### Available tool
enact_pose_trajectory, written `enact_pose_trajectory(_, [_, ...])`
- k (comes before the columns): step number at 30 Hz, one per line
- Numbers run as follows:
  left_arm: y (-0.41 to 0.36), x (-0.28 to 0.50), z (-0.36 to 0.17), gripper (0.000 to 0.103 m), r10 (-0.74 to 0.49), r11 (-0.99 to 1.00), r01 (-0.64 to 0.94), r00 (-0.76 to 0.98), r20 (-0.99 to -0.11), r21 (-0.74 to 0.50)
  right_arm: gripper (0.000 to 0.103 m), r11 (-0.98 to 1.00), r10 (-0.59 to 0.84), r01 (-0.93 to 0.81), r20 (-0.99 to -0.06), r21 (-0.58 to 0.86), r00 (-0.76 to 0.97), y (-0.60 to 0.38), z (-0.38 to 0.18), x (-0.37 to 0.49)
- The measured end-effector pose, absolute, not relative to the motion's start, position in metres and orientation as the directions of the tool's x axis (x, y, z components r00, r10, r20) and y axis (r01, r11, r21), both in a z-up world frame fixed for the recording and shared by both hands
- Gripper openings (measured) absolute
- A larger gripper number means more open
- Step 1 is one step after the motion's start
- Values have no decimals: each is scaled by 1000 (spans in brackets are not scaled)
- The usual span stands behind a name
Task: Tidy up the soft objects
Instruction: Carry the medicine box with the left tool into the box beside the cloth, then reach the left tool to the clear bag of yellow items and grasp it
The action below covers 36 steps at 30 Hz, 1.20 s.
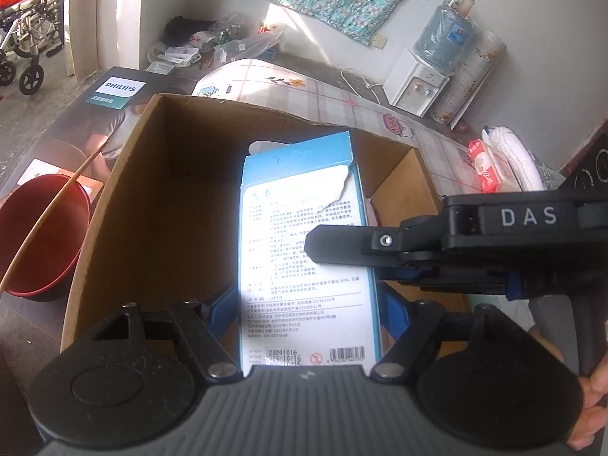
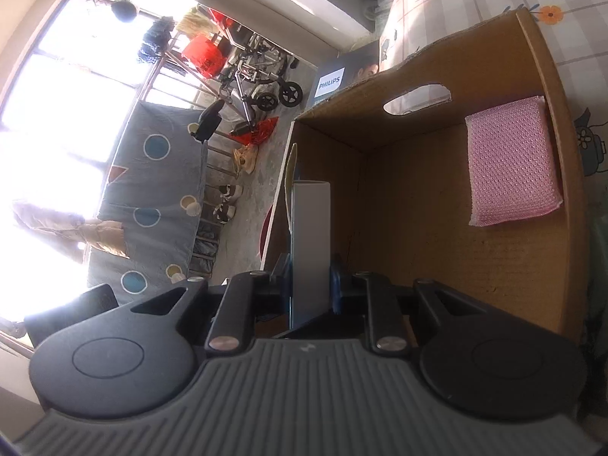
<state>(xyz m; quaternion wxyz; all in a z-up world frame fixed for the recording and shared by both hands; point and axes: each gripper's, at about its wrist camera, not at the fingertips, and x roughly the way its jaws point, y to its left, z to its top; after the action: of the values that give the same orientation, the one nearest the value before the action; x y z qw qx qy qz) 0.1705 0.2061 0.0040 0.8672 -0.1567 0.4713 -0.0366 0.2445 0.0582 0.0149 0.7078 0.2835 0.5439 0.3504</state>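
A blue and white printed carton (image 1: 304,250) is held over the open cardboard box (image 1: 152,197). My left gripper (image 1: 304,304) is shut on its lower part. My right gripper (image 1: 342,247) comes in from the right and is shut on the carton's edge. In the right wrist view the carton (image 2: 309,243) shows edge-on between the right gripper's (image 2: 309,288) blue pads. A pink textured sponge (image 2: 509,159) lies inside the cardboard box (image 2: 418,209), against its far wall.
The box stands on a bed with a checked floral sheet (image 1: 342,95). A red bucket (image 1: 41,235) with a stick stands left of it, beside a Philips box (image 1: 117,91). A red tissue pack (image 1: 484,167) and a water dispenser (image 1: 418,83) are at the right.
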Motion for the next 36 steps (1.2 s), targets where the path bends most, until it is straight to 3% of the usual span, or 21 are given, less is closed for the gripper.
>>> enact_pose_trajectory(9, [222,196,-29,77,-148,958,-147,487,-861,-247,22,736,676,-198,-710,647,196,97,-33,313])
enact_pose_trajectory(15, [221,202,-38,75,-131,961,-157,463,-876,-227,36,826,559,-250,-792,506,245,93,-43,320])
enact_pose_trajectory(17, [220,204,-39,74,-121,963,-159,462,-878,-216,44,824,562,-274,-776,495,288,86,-31,315])
enact_pose_trajectory(20, [215,208,-40,71,-114,966,-155,457,-882,-206,46,808,588,-294,-732,510,345,71,-9,308])
enact_pose_trajectory(28, [197,218,-43,68,-99,979,-120,437,-894,-167,46,695,714,-336,-558,635,423,-14,50,257])
enact_pose_trajectory(36, [184,216,-35,65,-121,979,-97,430,-895,-180,46,619,764,-317,-458,719,455,-103,45,172])
